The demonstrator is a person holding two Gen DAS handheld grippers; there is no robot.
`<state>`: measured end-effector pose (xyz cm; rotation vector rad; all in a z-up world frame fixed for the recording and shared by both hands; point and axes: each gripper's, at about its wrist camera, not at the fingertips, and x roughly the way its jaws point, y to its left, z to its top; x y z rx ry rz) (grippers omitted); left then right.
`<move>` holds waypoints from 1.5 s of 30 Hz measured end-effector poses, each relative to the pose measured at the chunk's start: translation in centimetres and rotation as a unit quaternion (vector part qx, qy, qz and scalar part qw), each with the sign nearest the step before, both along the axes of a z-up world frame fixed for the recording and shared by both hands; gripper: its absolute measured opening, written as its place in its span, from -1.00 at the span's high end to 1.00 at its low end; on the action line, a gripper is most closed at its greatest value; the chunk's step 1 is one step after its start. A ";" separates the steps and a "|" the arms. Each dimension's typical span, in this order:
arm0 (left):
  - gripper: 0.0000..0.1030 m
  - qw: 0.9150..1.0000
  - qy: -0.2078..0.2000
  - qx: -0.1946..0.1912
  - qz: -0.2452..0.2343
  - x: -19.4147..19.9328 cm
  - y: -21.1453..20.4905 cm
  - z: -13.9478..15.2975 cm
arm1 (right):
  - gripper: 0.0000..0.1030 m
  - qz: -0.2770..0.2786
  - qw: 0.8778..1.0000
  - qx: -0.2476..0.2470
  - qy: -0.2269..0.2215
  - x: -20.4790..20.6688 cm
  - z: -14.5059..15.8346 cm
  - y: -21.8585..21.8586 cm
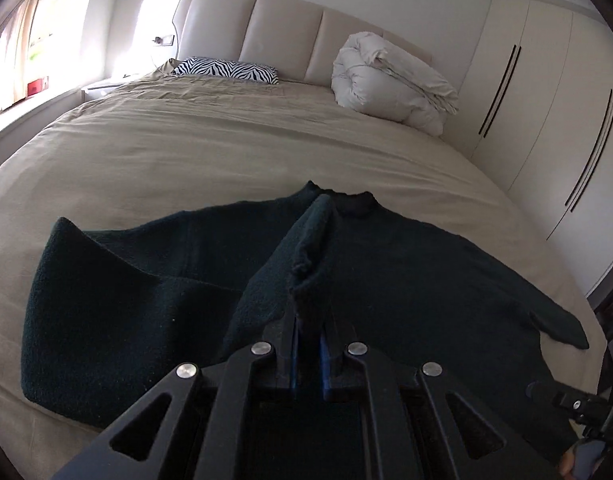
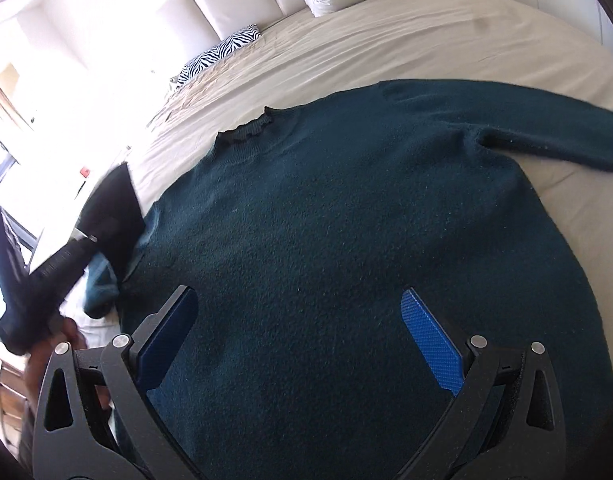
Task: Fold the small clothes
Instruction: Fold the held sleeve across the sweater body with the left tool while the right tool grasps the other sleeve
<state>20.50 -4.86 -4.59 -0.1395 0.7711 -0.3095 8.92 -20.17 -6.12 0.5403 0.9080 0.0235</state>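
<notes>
Item: dark green sweater (image 2: 346,240), lying on the tan bed (image 1: 186,152). I read its long axis as running from the hem near me to the ribbed collar (image 2: 246,130), so the neck points toward the padded headboard (image 1: 282,36). The body lies flat and spread.

Sleeves: one sleeve (image 2: 546,128) stretches out sideways across the sheet, roughly square to the body axis; its cuff is cut off by the right-wrist frame edge. The other sleeve (image 1: 306,248) is lifted and drawn across the chest.

Left tool (image 1: 308,320): fingers together, clamped on that raised sleeve, the fabric bunched up between the blue pads. In the right-wrist view I see this tool as a dark blurred shape at the left edge, with part of a hand below it; detail there is hard to make out.

Right tool (image 2: 302,336): fingers wide apart above the lower body of the sweater, nothing between them. I cannot tell whether the pads (image 2: 430,340) touch the knit.

Hidden or unclear: the hem is covered by the tool bodies in both views. The window side is washed out by glare.

Also on the bed: zebra-print pillow (image 1: 230,70) and a rolled white duvet (image 1: 386,80), both at the headboard, well apart from the sweater. White wardrobe doors (image 1: 546,92) stand to one side.
</notes>
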 end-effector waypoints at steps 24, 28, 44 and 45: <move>-0.54 0.995 0.013 -0.087 0.047 -6.9 9.3 -0.5 | 0.83 0.163 0.963 0.171 0.131 18.4 -6.2 9.8; -0.34 0.985 0.029 -0.149 0.087 -7.1 14.4 0.1 | 0.86 0.150 0.975 0.124 0.105 19.1 -3.9 8.4; 0.39 0.974 0.017 -0.199 0.104 -0.9 20.0 3.0 | 0.87 0.043 0.996 0.048 0.066 19.6 -2.4 -6.3; 0.39 0.974 0.017 -0.201 0.099 -0.6 19.7 3.0 | 0.87 0.040 0.996 0.050 0.068 19.2 -2.3 -6.8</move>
